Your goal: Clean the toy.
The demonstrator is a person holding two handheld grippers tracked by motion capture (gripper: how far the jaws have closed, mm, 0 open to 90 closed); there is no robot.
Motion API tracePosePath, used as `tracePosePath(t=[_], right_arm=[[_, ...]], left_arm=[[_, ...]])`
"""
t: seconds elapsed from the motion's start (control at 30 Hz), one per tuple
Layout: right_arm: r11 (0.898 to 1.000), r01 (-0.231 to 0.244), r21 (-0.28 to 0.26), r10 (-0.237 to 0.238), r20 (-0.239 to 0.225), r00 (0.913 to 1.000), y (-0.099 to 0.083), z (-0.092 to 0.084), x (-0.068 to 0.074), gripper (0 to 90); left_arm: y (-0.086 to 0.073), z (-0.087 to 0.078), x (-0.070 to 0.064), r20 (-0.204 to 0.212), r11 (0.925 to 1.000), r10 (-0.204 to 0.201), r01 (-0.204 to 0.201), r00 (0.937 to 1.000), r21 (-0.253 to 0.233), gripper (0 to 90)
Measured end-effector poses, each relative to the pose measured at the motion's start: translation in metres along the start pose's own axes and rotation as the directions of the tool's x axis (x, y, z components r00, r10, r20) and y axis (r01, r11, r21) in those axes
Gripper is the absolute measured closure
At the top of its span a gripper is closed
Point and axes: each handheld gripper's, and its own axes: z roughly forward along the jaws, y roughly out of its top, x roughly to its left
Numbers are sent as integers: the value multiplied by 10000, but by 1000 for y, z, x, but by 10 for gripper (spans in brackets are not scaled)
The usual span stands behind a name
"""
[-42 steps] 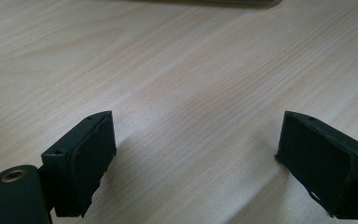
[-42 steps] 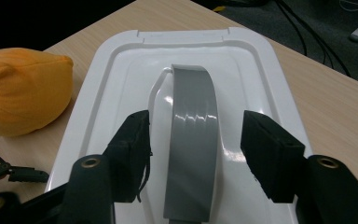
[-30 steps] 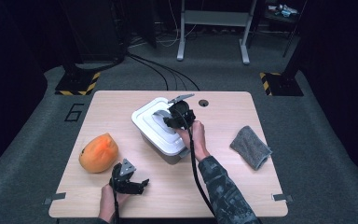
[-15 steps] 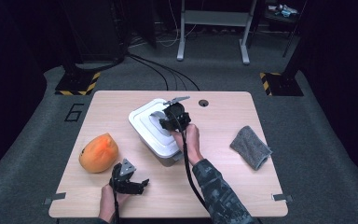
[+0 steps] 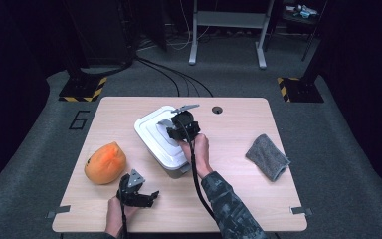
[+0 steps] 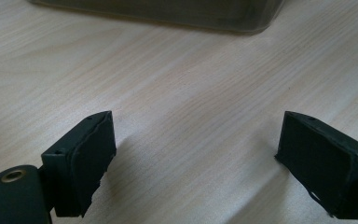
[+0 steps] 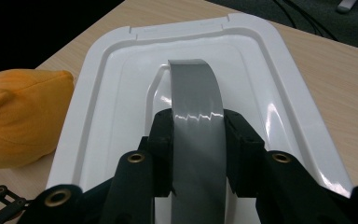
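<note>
Shifted leftward since before, the white lid (image 5: 155, 135) hangs by its grey handle (image 7: 196, 121) in the clenched right gripper (image 5: 181, 130); left gripper (image 6: 196, 163) gapes empty.

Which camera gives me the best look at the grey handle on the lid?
The right gripper view: the grey handle sits close up, clamped between the black jaws. The high view has it hidden under the right gripper; the left gripper view looks at bare table.

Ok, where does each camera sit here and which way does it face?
High view: above the person's side, looking forward and down on the table; both forearms show.
Left gripper view: on the left gripper, facing bare tabletop; jaws open.
Right gripper view: on the right gripper, clamped on the lid handle.
The high view and right gripper view share the white lid and orange plush toy.
</note>
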Motion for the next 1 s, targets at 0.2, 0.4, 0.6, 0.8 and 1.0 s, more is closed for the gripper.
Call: tracePosePath(t=[0.2,0.4,0.6,0.8,1.0], right_arm=[[10000,-29,-40,29,1,10000,0,1,2,666],[9999,51,-97,-51,66,10000,0,1,2,666],[9999,-93,-112,94,106,9999,1,0,2,666],[9992,157,-366,-152,141,9998,3,-6,1,666],[9982,203,-560,-196,139,9997,6,-16,1,665]], left_arm=[[0,0,0,15,10000,-1,1,10000,10,110],[0,0,0,12,10000,-26,26,10000,-3,110],[0,0,0,12,10000,-34,34,10000,-11,110],[0,0,0,-1,10000,-29,29,10000,-20,110],[0,0,0,11,10000,-33,33,10000,-14,110]])
